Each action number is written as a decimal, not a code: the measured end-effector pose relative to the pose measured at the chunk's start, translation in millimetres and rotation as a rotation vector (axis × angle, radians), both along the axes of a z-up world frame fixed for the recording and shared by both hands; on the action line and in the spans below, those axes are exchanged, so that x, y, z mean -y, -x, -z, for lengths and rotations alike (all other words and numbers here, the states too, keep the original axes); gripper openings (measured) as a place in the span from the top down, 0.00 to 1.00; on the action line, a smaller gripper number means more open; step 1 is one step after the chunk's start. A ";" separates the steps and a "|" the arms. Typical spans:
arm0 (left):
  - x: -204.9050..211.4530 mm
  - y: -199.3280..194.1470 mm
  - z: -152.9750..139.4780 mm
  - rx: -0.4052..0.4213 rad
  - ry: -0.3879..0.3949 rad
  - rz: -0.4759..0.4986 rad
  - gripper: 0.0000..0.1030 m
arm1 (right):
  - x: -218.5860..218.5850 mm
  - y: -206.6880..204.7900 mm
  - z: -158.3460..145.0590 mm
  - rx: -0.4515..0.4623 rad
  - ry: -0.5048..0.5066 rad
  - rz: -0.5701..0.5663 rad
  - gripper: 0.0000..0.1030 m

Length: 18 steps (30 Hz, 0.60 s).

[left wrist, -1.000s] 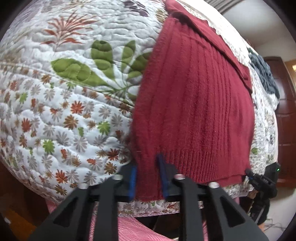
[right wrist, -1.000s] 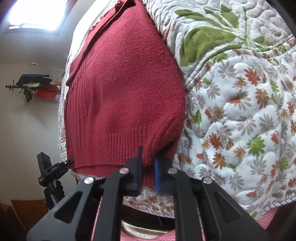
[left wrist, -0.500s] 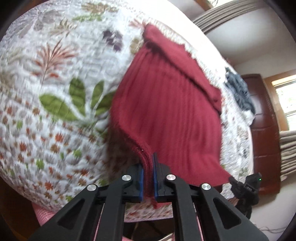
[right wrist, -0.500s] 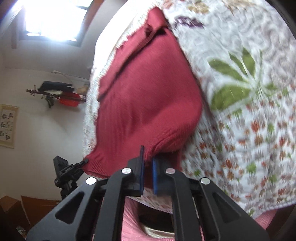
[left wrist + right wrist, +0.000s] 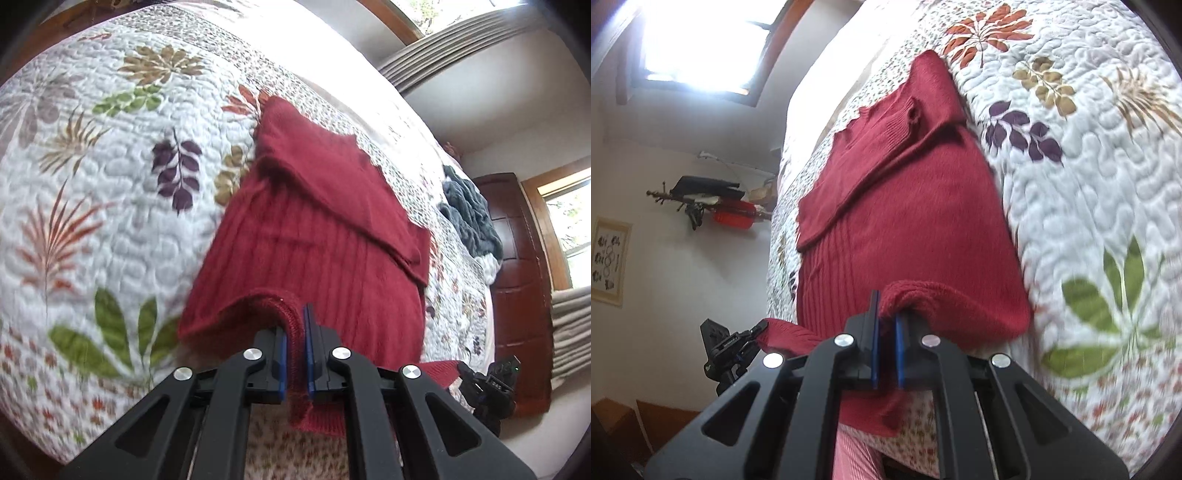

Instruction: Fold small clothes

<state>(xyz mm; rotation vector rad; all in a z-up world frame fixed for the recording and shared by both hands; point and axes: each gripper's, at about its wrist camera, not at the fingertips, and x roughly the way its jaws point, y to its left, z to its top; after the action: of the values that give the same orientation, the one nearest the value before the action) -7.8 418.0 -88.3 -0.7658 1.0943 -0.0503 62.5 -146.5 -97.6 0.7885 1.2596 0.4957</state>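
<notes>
A dark red ribbed knit sweater (image 5: 332, 240) (image 5: 897, 221) lies on a floral quilted bedspread (image 5: 92, 192) (image 5: 1089, 155), its sleeve folded across the far part. My left gripper (image 5: 294, 332) is shut on the sweater's near left hem corner, lifted off the quilt. My right gripper (image 5: 885, 325) is shut on the near right hem corner, also raised. The hem sags between the two grippers. Each wrist view shows the other gripper (image 5: 495, 384) (image 5: 731, 347) at the hem's far end.
A dark grey knit garment (image 5: 469, 218) is heaped on the bed's far right by a wooden headboard (image 5: 517, 280). Bright windows and curtains stand beyond the bed. A wall rack with a red item (image 5: 731, 218) hangs to the left. Pink checked fabric (image 5: 853, 454) shows below the bed edge.
Both grippers closed on the hem corners and lifted them up and forward over the sweater. The view now reaches farther up the bed.
</notes>
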 end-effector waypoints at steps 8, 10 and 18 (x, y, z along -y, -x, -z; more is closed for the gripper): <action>-21.0 -53.5 41.7 -0.091 0.048 -0.076 0.92 | -0.4 -56.9 43.2 -0.116 0.047 0.047 0.91; -23.9 -59.1 47.0 -0.105 0.080 -0.079 0.90 | -1.4 -63.3 48.5 -0.129 0.053 0.046 0.90; -62.9 -48.1 29.6 -0.049 0.145 -0.169 0.68 | 5.3 -65.7 33.5 -0.045 0.204 0.056 0.43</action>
<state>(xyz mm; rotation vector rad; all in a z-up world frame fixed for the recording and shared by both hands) 40.3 480.8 -117.9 -0.9920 1.0770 0.0330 128.2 -151.8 -131.1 0.6639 1.3030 0.2999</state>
